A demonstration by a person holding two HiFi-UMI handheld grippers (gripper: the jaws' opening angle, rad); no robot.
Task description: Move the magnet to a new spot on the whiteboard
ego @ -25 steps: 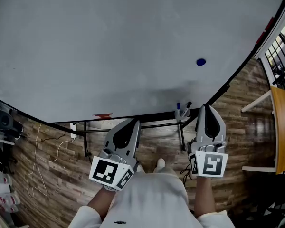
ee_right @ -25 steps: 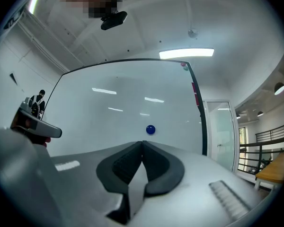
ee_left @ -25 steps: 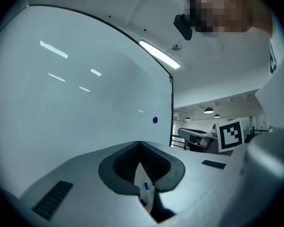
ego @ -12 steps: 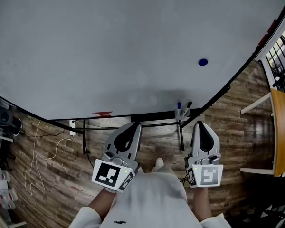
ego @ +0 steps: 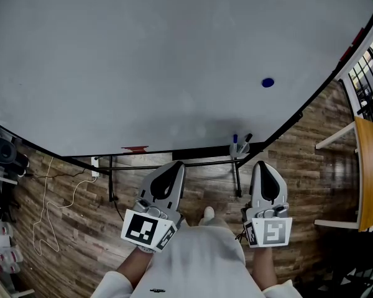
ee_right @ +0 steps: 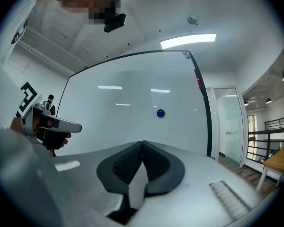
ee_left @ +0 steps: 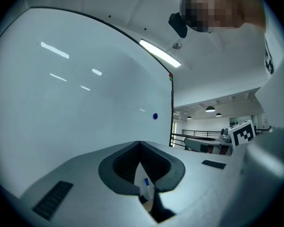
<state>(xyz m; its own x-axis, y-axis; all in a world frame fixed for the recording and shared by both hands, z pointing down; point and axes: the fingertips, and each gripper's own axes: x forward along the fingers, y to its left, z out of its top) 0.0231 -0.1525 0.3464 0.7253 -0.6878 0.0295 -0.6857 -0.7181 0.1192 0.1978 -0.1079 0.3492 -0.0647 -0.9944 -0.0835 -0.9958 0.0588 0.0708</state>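
A small blue round magnet [ego: 268,82] sticks to the large whiteboard [ego: 143,61] toward its right side; it also shows as a blue magnet [ee_right: 160,113] in the right gripper view and a tiny blue magnet [ee_left: 155,116] in the left gripper view. Both grippers hang low, well short of the board. My left gripper [ego: 173,168] is shut with its tips together and holds nothing. My right gripper [ego: 263,166] is shut and empty too, pointing up at the board below the magnet.
Markers [ego: 240,143] stand in a holder on the board's bottom rail. A red eraser-like piece [ego: 135,148] lies on the rail at left. A wooden table [ego: 368,166] and railing stand at right, cables [ego: 56,210] trail on the wood floor at left.
The right gripper has dropped back toward the person and away from the board. The left gripper has barely shifted.
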